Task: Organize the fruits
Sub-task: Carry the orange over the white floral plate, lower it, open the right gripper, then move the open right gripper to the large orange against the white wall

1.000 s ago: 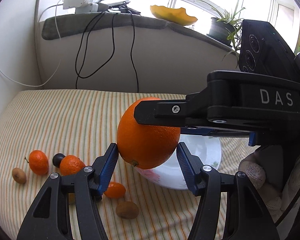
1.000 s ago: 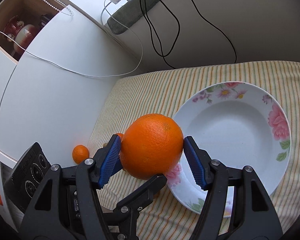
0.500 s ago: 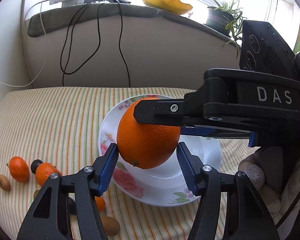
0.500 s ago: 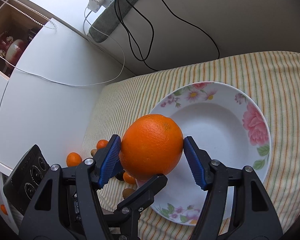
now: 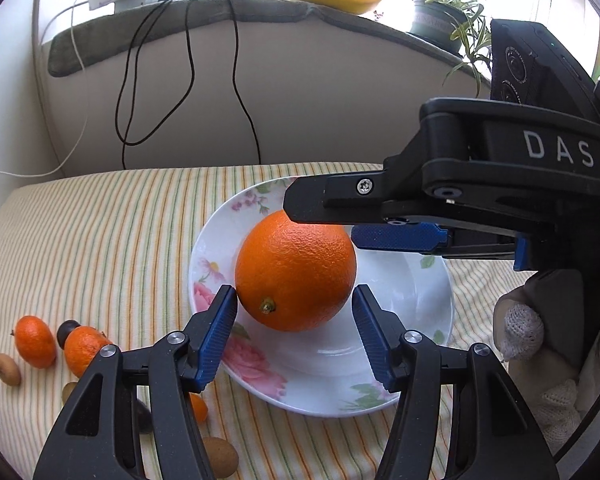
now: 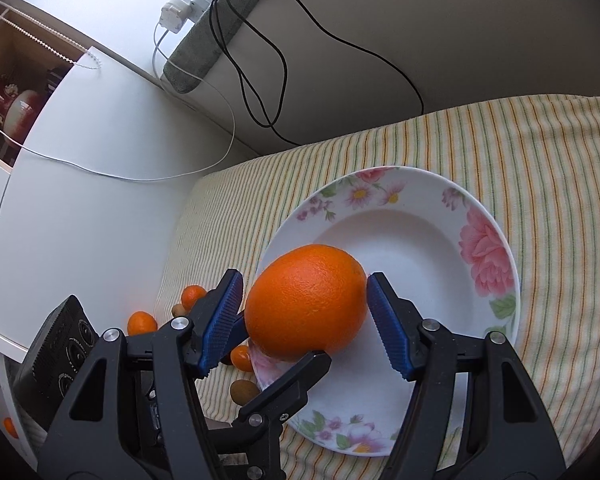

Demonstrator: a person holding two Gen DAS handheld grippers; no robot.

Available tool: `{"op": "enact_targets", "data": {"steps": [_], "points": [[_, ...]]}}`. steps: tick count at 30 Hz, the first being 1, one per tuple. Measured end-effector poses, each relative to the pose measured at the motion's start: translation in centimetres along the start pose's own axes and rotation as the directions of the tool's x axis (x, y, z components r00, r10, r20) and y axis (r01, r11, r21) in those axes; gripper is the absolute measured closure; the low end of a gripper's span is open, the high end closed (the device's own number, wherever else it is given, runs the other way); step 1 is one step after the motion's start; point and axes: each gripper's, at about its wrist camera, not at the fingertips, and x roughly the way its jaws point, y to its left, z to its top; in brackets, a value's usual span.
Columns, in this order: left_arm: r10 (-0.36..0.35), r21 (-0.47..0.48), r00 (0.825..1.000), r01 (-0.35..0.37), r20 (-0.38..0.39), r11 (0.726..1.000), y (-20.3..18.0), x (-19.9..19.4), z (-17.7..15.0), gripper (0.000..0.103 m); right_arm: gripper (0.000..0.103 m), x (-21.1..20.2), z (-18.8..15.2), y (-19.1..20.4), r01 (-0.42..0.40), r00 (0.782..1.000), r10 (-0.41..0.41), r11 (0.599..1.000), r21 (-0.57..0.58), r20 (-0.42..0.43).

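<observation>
Large round orange (image 5: 296, 270), bright, with pebbled skin and a brown stem nub turned toward the left camera. Clamped from two sides at once: left gripper (image 5: 295, 292) and right gripper (image 6: 305, 280) each about half open, blue pads pressed to the peel. Held over the left part of the flowered plate (image 5: 204, 248); contact with the dish impossible to tell. A second ago held beside the plate, above the striped cloth (image 5: 100, 240); now over the plate, same double grip.
</observation>
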Motion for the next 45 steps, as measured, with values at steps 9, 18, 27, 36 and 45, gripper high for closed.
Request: {"op": "enact_targets", "data": {"steps": [9, 18, 27, 36, 45], "points": [[0.035, 0.014, 0.999, -0.035, 0.042, 0.999, 0.1, -2.4, -0.5, 0.037, 0.022, -2.1, 0.0, 0.7, 0.054, 0.997, -0.052, 0.998, -0.040, 0.053], [0.071, 0.035, 0.993, -0.074, 0.097, 0.997, 0.5, -6.2, -2.3, 0.032, 0.021, -3.0, -0.9, 2.5, 0.129, 0.988, -0.117, 0.984, -0.119, 0.100], [0.137, 0.006, 0.979, -0.140, 0.153, 0.990, 2.2, -10.3, -3.5, 0.028, 0.021, -3.2, -1.9, 5.9, 0.156, 0.982, -0.127, 0.963, -0.220, 0.142], [0.210, -0.066, 0.959, -0.201, 0.192, 0.977, 5.6, -13.9, -5.0, 0.028, 0.021, -2.0, -3.0, 10.4, 0.110, 0.986, -0.063, 0.941, -0.321, 0.154], [0.278, -0.146, 0.937, -0.251, 0.213, 0.957, 9.4, -16.6, -6.8, 0.025, 0.021, 1.4, -4.5, 15.7, 0.092, 0.994, -0.054, 0.892, -0.444, 0.098]]}}
